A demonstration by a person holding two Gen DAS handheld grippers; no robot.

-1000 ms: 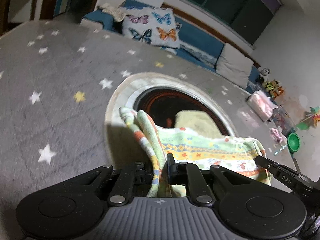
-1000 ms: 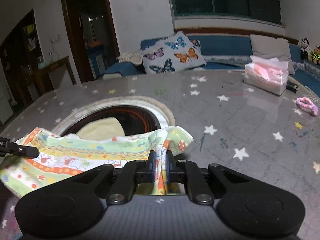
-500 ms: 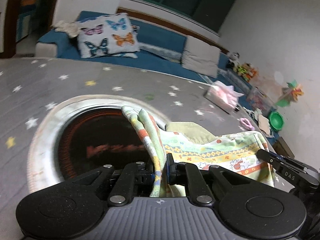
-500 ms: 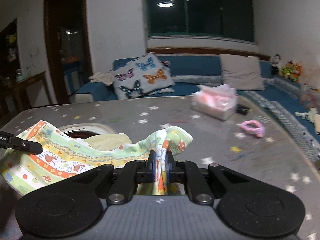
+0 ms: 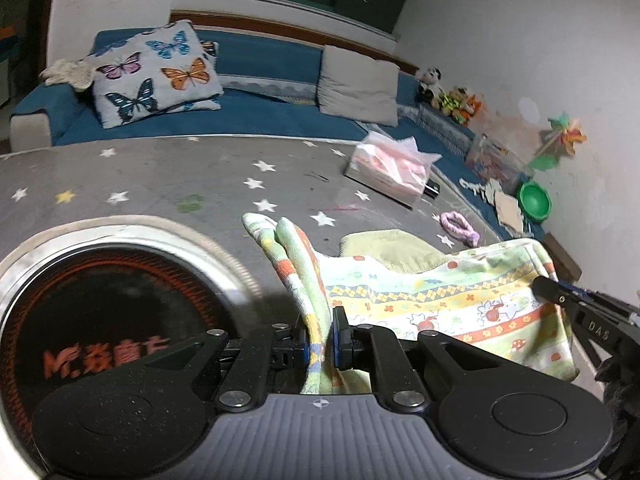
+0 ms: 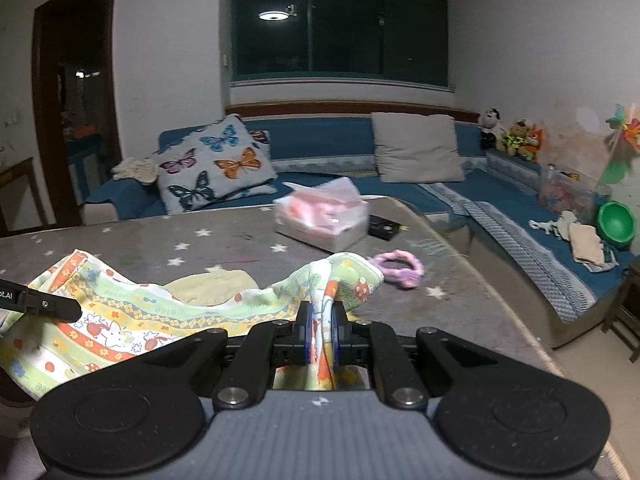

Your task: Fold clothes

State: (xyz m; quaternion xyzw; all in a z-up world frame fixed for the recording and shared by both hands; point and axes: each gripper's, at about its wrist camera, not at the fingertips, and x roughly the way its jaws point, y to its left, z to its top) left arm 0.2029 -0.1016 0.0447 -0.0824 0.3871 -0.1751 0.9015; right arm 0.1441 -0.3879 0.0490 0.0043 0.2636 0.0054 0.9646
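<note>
We read "DAS" in white letters on the black finger of the right tool (image 5: 592,320) where it juts into the left wrist view, and "ot.AI" on the finger of the left tool (image 6: 36,304) at the edge of the right wrist view. Orange characters beginning "Mr." glow on the dark round heater plate (image 5: 100,320) sunk into the counter (image 5: 160,184); the rest of that writing we cannot make out.

Our left tool (image 5: 320,340) is clamped on a bunched edge of the patterned cloth (image 5: 432,300), the fabric pinched between its blue pads. Our right tool (image 6: 321,336) is likewise clamped on another gathered edge of the same cloth (image 6: 120,320). The cloth, pale green with orange bands, flowers and mushrooms, hangs stretched between the two tools above the counter, sagging in the middle. Beneath it a yellowish garment (image 6: 212,284) lies flat on the counter.

The counter is covered in grey with white and yellow stars. A pink tissue pack (image 6: 320,216) and a pink scrunchie (image 6: 400,268) rest further along it. Beyond stands a blue sofa (image 6: 320,140) with a butterfly cushion (image 6: 212,164), a grey cushion (image 6: 416,148), plush toys (image 6: 512,132) and a green bowl (image 6: 616,224), under a dark window (image 6: 340,28).
</note>
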